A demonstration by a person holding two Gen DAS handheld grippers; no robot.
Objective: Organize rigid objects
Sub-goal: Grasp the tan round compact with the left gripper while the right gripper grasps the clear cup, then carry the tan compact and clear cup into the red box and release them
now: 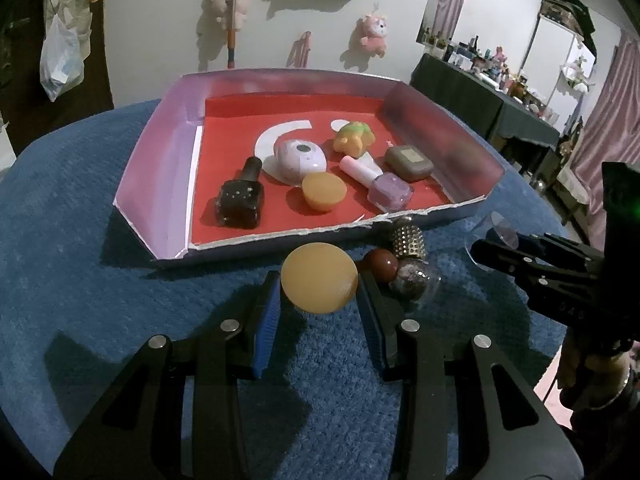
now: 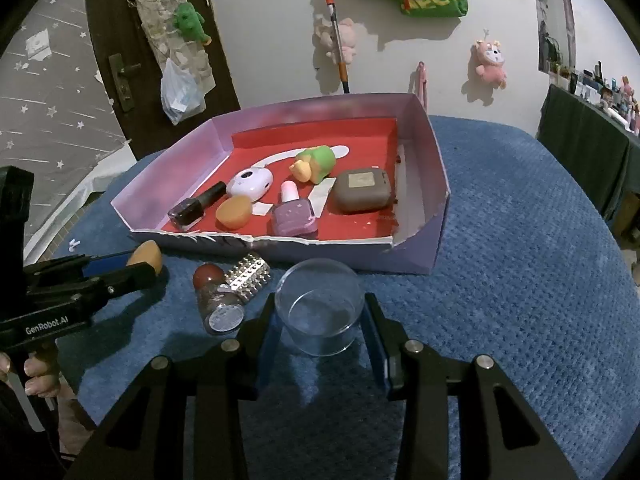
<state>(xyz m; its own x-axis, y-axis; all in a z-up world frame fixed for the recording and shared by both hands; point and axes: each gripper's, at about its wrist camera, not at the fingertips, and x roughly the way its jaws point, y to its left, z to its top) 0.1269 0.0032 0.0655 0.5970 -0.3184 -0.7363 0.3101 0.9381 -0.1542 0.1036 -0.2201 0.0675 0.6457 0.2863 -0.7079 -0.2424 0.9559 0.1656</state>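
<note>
My left gripper (image 1: 318, 286) is shut on an orange round disc (image 1: 319, 277), held just in front of the tray's torn front wall (image 1: 280, 236); it also shows in the right wrist view (image 2: 146, 258). My right gripper (image 2: 320, 316) is shut on a clear glass cup (image 2: 320, 306) above the blue cloth. The purple tray with a red floor (image 2: 360, 136) holds a black nail polish (image 1: 240, 196), a lilac nail polish (image 1: 390, 190), a second orange disc (image 1: 324, 191), a white oval device (image 1: 298, 158), a yellow-green toy (image 1: 354, 139) and a brown case (image 1: 409, 163).
A red ball (image 2: 207, 275), a studded silver cap (image 2: 248, 276) and a small glitter jar (image 2: 222, 308) lie on the blue cloth (image 2: 520, 280) between the grippers. Plush toys hang on the wall behind. A cluttered dark table (image 1: 500, 92) stands at the right.
</note>
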